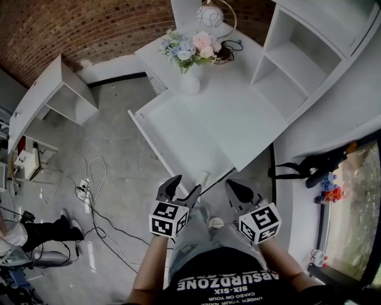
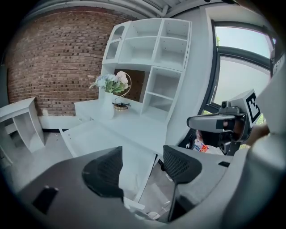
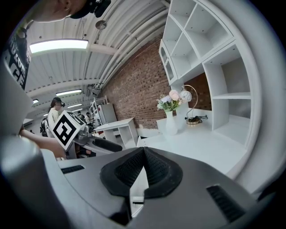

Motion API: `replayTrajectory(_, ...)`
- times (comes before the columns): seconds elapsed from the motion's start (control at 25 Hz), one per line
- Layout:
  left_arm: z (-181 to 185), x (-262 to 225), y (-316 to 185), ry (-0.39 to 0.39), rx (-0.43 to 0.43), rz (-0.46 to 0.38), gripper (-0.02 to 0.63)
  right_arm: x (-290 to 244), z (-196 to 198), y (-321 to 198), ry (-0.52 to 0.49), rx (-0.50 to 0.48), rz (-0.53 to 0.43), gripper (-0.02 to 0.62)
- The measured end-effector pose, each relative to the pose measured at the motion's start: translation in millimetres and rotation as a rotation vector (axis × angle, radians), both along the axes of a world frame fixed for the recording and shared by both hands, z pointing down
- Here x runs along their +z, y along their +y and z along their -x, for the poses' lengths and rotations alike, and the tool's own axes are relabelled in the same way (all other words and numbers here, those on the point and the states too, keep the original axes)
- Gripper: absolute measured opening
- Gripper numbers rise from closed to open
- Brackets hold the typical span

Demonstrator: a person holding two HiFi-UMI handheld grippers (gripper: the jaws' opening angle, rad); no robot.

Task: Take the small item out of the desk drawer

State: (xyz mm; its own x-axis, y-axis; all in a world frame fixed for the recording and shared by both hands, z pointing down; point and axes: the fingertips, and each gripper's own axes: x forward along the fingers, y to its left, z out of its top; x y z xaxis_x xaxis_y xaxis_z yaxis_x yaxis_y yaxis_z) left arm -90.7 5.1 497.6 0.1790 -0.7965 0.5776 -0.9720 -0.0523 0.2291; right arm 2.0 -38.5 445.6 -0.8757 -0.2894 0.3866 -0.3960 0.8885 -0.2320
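The white desk (image 1: 238, 113) has its wide drawer (image 1: 178, 140) pulled out toward me; the inside looks bare white and I see no small item in it. A small pale knob (image 1: 205, 177) sticks out at the drawer's front edge. My left gripper (image 1: 183, 189) hangs open just before that front edge, nothing between its jaws. In the left gripper view this gripper (image 2: 142, 163) looks over the drawer (image 2: 89, 134). My right gripper (image 1: 237, 189) is shut and empty, level with the desk's near corner. In its own view the right gripper (image 3: 144, 154) has its pads pressed together.
A vase of flowers (image 1: 189, 80) and a round lamp (image 1: 209, 15) stand at the desk's back. A white shelf unit (image 1: 303, 53) rises on the right. A low white side table (image 1: 53, 95) and floor cables (image 1: 95, 190) lie left. A black bag (image 1: 309, 164) sits right.
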Motion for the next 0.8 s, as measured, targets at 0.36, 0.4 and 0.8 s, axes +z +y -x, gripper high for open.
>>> replayTrajectory(0.36, 5, 37, -23, 0.028, 0.055, 0.082, 0.268, 6, 12, -18, 0.026, 0.031, 0.020, -0.002)
replayTrajectory(0.4, 5, 42, -25, 0.033, 0.063, 0.094, 0.270, 7, 13, -19, 0.029, 0.033, 0.022, -0.002)
replayTrajectory(0.8, 13, 82, -41, 0.071, 0.100, 0.177, 0.268, 15, 25, -30, 0.049, 0.063, 0.036, -0.002)
